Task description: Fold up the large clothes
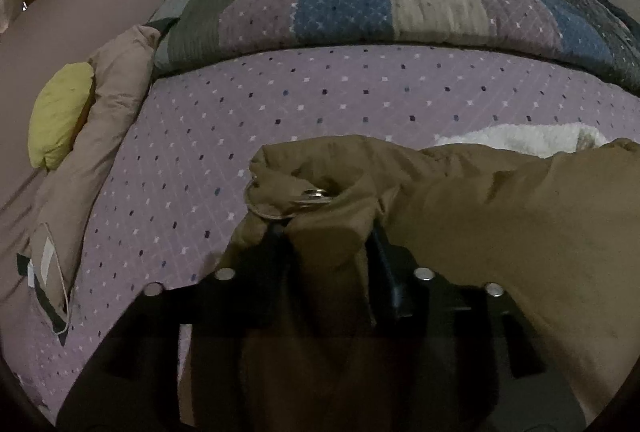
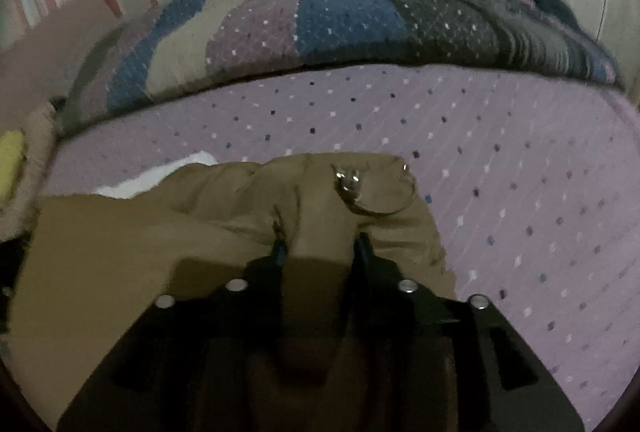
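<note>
Bunched between the black fingers of my left gripper (image 1: 326, 232) is a thick fold of the olive-brown padded coat (image 1: 480, 200), and those jaws are clamped on it, standing partly apart only because the wad of cloth fills them. My right gripper (image 2: 320, 244) has the same hold on another corner of the same coat (image 2: 224, 200), with a rounded lump of fabric pinched between its fingers. Just past each grip sits a metal ring with a cord loop (image 1: 316, 197) (image 2: 352, 184), so I judge I have the hem or hood edge at its two drawstring ends. From there the coat sags between my hands and hangs above the lilac dotted bedspread (image 1: 280, 112); its white fleecy lining (image 1: 520, 138) shows beyond it. It looks soft, bulky and fairly heavy, with a smooth shell that could slide out of a shallow pinch, so deep bites at corners or seams suit it best. Farther off lie a striped quilt (image 1: 348, 0), a beige garment (image 1: 116, 104) and a yellow cushion (image 1: 60, 116).
</note>
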